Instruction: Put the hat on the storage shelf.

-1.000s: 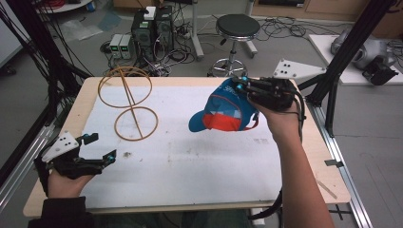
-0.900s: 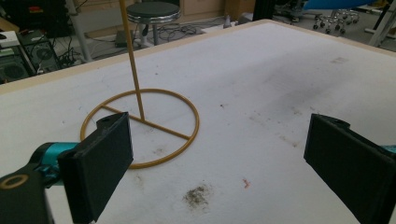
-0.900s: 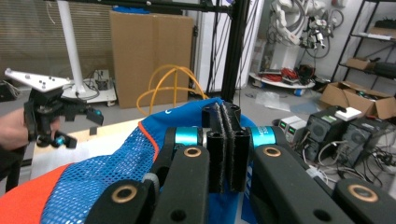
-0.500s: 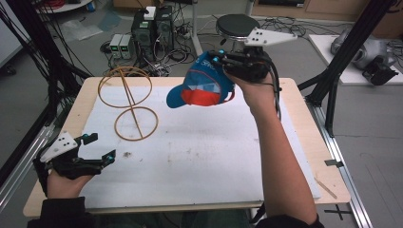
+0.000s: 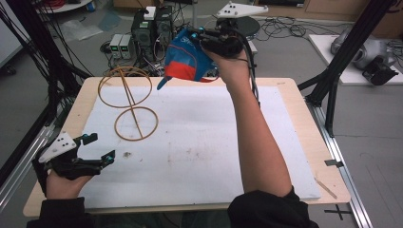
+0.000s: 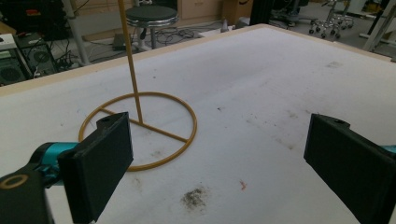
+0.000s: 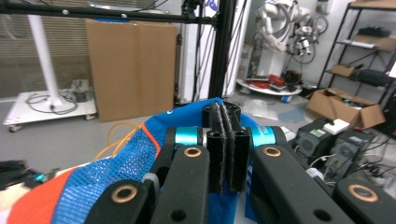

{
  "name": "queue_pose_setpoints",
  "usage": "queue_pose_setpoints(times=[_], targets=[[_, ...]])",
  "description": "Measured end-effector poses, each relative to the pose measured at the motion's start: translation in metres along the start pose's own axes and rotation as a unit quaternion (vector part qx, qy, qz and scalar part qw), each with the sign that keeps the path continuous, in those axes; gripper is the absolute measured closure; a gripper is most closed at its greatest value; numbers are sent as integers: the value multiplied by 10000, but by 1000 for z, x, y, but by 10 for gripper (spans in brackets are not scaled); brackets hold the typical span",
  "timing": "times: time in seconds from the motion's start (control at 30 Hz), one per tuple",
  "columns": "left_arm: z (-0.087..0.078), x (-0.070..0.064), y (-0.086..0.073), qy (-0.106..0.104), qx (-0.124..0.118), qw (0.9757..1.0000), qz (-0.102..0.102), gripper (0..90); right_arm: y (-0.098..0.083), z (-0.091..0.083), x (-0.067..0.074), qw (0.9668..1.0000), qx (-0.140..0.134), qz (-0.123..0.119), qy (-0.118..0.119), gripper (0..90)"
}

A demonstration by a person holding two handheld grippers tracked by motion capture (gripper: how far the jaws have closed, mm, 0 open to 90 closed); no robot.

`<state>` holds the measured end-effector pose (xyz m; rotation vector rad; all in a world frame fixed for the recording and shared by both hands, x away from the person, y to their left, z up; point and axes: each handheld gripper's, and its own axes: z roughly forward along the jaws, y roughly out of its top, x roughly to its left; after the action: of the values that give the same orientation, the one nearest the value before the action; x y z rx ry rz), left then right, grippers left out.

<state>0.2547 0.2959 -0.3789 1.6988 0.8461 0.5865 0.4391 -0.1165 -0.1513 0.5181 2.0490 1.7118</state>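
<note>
The yellow wire stand (image 5: pixel 129 102) sits toward the far left of the white table (image 5: pixel 199 156): a round base ring flat on the surface, a thin upright rod, and a second ring tilted at the top. Everything else I can place from it.

To the right of the stand's top ring and well above the table's far edge, the right gripper (image 5: pixel 202 40) is held high on a raised forearm. It carries a blue cap (image 5: pixel 186 58) with an orange panel and blue mesh, which hangs below and to the left of the gripper, close to the top ring but apart from it. In the right gripper view the two black jaws are pressed together on the blue fabric of the cap (image 7: pixel 140 168), with barely a slit between the pads, and a bit of the yellow wire (image 7: pixel 116 135) shows behind the cloth.

Nearer to the person than the stand, by the table's near left corner, the left gripper (image 5: pixel 97 148) rests low over the surface, pointing toward the stand's base. Its jaws are spread wide with nothing between them; in the left gripper view the base ring (image 6: pixel 140 130) and rod lie just beyond the left jaw, not touched.

A round stool (image 6: pixel 152 16) stands on the floor beyond the stand, past the table's far edge.
</note>
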Motion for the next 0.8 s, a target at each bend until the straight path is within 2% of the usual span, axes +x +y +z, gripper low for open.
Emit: queue_pose_setpoints(times=[0.07, 0.27, 0.3, 0.37, 0.4, 0.47, 0.5, 0.67, 0.77, 0.8], targets=[[1, -1, 0, -24, 5, 10000, 15, 83, 9, 13, 0, 10000, 18, -44, 18, 893], [1, -1, -1, -55, 26, 10000, 15, 83, 21, 32, -1, 10000, 50, -64, -31, 893], [1, -2, -1, -61, 22, 10000, 26, 83, 27, 43, -5, 10000, 73, -28, -49, 893], [1, -2, -1, -67, 24, 10000, 21, 83, 29, 47, -6, 9999, 84, -20, -56, 893], [1, -3, -1, -71, 11, 10000, 16, 83, 37, 57, -7, 9999, 69, -29, -76, 893], [1, -2, -1, -76, 19, 10000, 16, 83, 41, 61, -7, 9999, 66, -37, -93, 893], [1, -2, -2, -76, 40, 10000, -2, 83, 49, 70, -6, 9999, 36, -83, -113, 893], [0, 2, -7, -52, 78, 9999, -63, 83, 62, 95, 1, 9999, -3, -134, -81, 893], [0, 3, -9, -36, 95, 9999, -89, 83, 65, 110, 10, 9999, -83, -138, 40, 893], [0, 3, -9, -36, 95, 9999, -89, 83, 65, 110, 10, 9999, -83, -138, 40, 893]])
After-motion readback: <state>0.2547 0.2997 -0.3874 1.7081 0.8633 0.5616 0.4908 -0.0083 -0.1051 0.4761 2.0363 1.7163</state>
